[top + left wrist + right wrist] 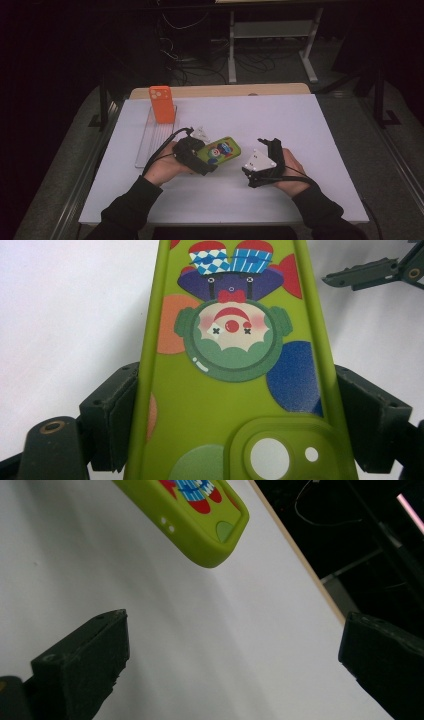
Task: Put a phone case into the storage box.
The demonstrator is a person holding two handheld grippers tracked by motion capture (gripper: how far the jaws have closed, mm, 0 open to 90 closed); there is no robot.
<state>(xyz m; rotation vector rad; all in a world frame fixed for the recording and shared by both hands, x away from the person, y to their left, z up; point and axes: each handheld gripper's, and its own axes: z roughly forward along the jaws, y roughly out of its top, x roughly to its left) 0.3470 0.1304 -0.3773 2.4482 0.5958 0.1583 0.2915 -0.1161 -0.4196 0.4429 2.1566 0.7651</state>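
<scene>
A lime-green phone case (223,148) with a clown picture is gripped at its camera-hole end by my left gripper (202,161). In the left gripper view the case (235,385) lies between the two black pads (112,415), which press on its long edges, so my left gripper (235,420) is shut on it. My right gripper (268,145) rests just right of the case, open with nothing in it. In the right gripper view its jaws stand wide apart around my right gripper (235,655), and the case's far corner (200,520) hangs a little above the white sheet.
An orange phone case (162,103) stands upright at the far end of a clear tray (151,140) at the left. A white sheet (300,120) covers the table, whose wooden edge (225,91) shows at the back. A dark floor with cables surrounds the table.
</scene>
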